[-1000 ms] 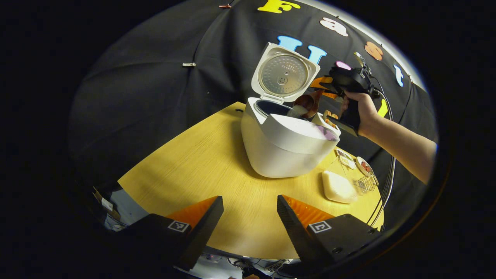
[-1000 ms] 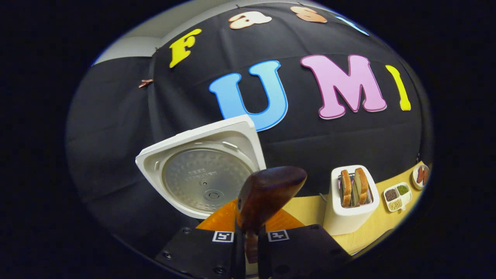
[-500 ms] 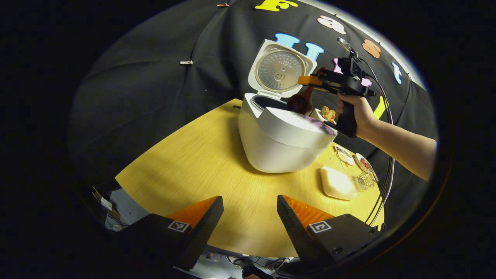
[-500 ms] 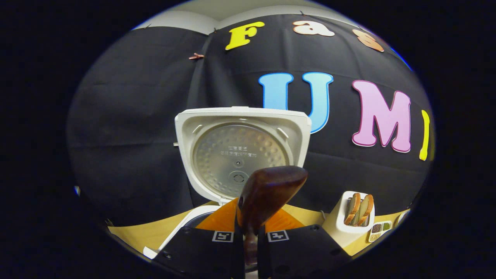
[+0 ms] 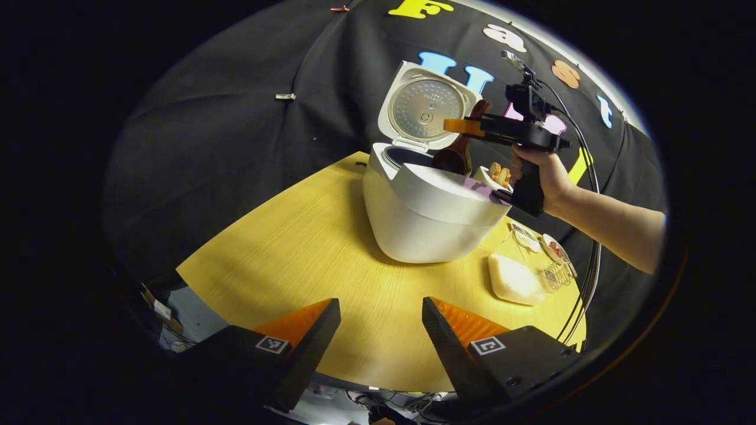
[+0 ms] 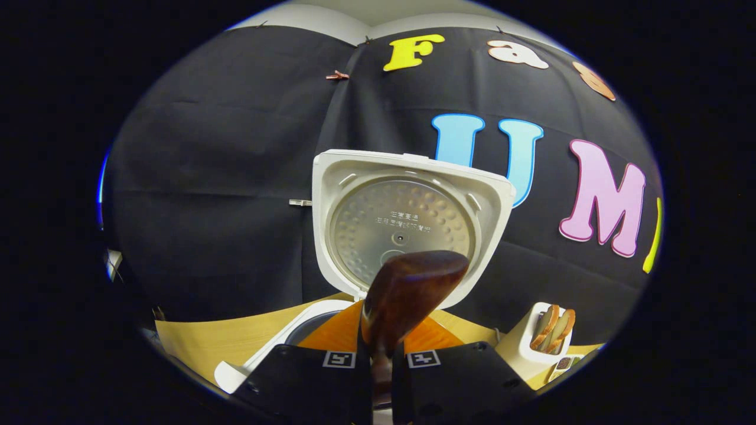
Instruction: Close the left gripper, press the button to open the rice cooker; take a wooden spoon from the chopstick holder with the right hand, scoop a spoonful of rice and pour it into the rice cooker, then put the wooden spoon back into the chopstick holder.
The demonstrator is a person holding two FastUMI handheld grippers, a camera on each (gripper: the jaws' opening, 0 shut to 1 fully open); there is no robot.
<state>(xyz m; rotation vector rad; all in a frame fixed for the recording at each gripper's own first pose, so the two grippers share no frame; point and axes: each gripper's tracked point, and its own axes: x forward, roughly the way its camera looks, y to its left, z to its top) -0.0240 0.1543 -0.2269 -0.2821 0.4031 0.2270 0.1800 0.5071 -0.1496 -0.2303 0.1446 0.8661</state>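
In the left gripper view, the left gripper [image 5: 381, 330] is hanging low over the near edge of the yellow desk [image 5: 307, 248] with its two fingers wide apart and nothing between them. The white rice cooker [image 5: 428, 221] is sitting in the middle of the desk with its lid [image 5: 425, 109] standing up. Over its open pot a hand [image 5: 540, 177] is holding the right gripper [image 5: 458, 125], and the wooden spoon [image 5: 455, 156] is hanging from it with its bowl pointing down, just above the pot. Near the desk's far corner a tub of white rice [image 5: 514, 280] is sitting beside a wire chopstick holder [image 5: 558, 274]. In the right gripper view, the right gripper [image 6: 381, 369] is squeezing tight on the thin handle of the wooden spoon [image 6: 410, 289], and the dark bowl is sticking up in front of the open lid [image 6: 407, 224]. The spoon looks hard, light and smooth, so it could be slipping or turning if the hold is weak. Holding it by the handle, far from the bowl, seems best. I cannot tell if any rice is left in it.
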